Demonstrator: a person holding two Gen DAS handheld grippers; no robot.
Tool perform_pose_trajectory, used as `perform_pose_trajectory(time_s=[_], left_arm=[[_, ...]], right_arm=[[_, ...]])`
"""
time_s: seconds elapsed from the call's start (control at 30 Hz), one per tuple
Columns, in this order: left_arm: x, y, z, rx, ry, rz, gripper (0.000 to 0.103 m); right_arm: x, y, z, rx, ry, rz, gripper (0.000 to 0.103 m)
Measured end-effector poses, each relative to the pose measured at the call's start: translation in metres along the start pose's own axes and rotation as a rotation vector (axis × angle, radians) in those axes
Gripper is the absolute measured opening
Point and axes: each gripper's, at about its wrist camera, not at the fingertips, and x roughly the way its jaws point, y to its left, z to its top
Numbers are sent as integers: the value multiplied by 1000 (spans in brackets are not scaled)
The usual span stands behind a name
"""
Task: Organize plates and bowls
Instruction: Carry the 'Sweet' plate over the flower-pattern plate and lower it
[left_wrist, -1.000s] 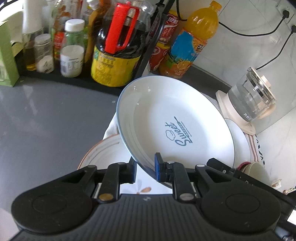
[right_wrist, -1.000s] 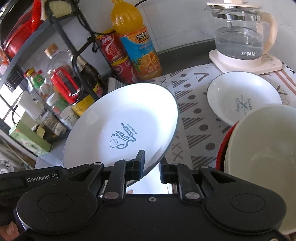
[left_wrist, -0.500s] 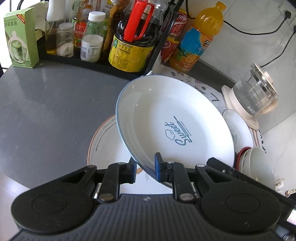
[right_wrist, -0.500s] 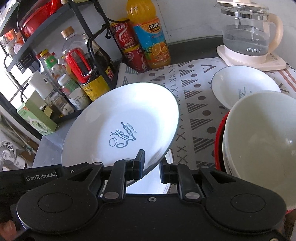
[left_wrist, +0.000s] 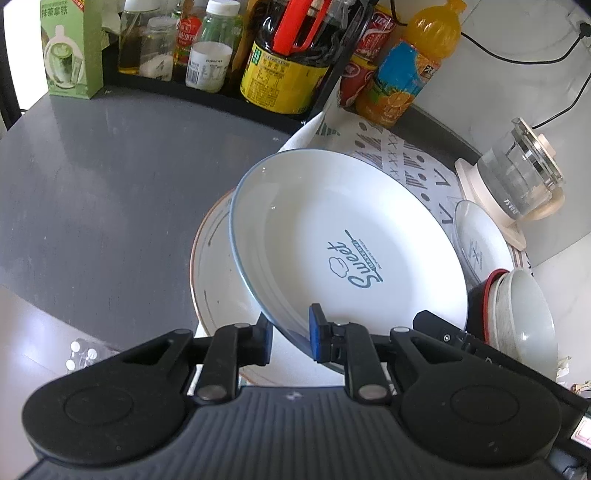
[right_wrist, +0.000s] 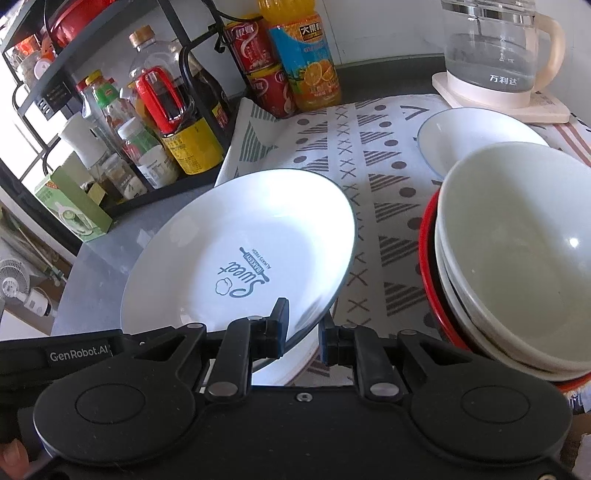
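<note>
both tools, left tool (left_wrist: 290, 338) and right tool (right_wrist: 303, 332), pinch the plate (left_wrist: 354, 251) above the bottom plate (left_wrist: 216, 291); bowls (right_wrist: 517, 251) are stacked, the small plate (right_wrist: 476, 136) is left.

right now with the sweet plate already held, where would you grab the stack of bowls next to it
Probably the near rim of the top white bowl in the bowl stack, coming from above with one finger inside and one outside. The bowls sit nested and upright inside a red bowl, so the thin exposed lip is the only pinchable edge. Both the left claw and right claw are clamped on the Sweet plate.
</note>
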Motion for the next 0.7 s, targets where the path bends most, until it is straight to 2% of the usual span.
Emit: perform_pose_trajectory(time_s=[0.47,0.7], left_arm=[[7,10,-17,-26,61,-1,20],[8,5,-11,2,101,20,21]], right_arm=[[6,-2,-10,4,37,-2,16],[11,-1,-10,3,43,3,15]])
